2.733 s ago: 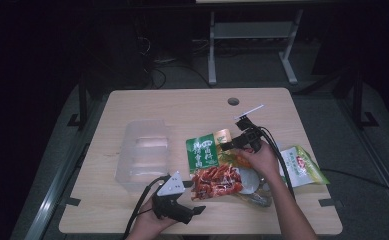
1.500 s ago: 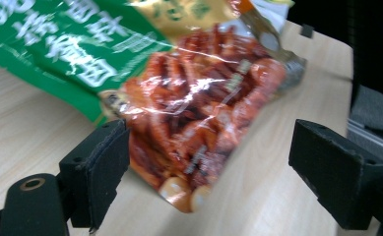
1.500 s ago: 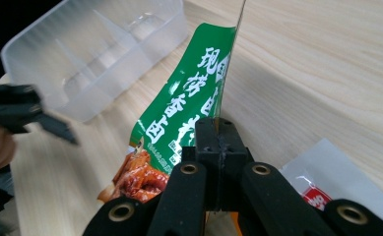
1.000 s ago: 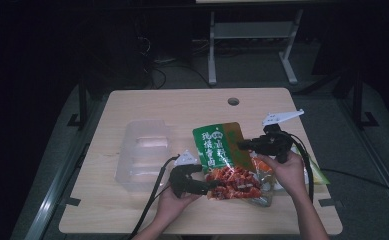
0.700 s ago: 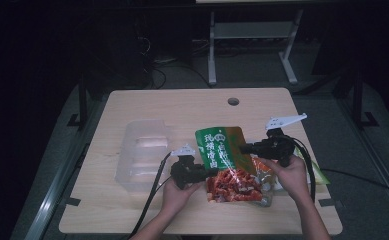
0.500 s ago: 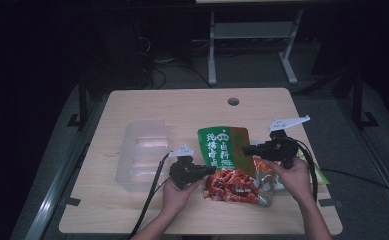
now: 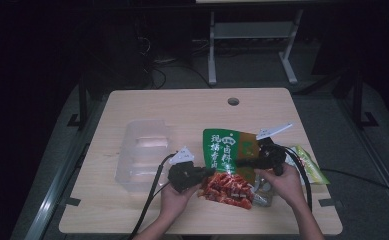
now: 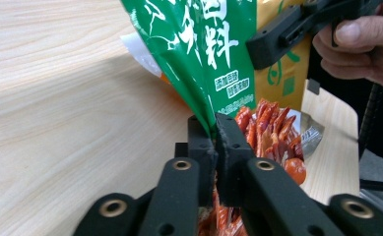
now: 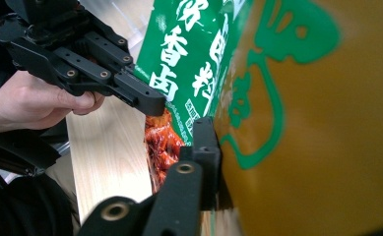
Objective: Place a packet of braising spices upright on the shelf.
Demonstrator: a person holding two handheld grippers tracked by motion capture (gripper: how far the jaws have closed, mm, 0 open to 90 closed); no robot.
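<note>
Both grippers, left (image 8: 213, 142) and right (image 7: 242, 162), pinch the green-and-yellow foil seasoning pouch (image 7: 227, 150); judged next: carry it to the clear plastic container (image 7: 142, 155).

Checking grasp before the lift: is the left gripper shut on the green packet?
Shut: the left gripper has its jaws pinching the lower edge of the green packet, with no gap showing.

clear plastic container (image 7: 143, 152) | left on table (image 7: 132, 107) | red snack packet (image 7: 227, 187)

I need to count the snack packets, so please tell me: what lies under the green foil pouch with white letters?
Under the green foil pouch with white letters, a red packet of orange-red snack sticks lies on the light wooden table. The pouch covers the packet's top edge.
</note>
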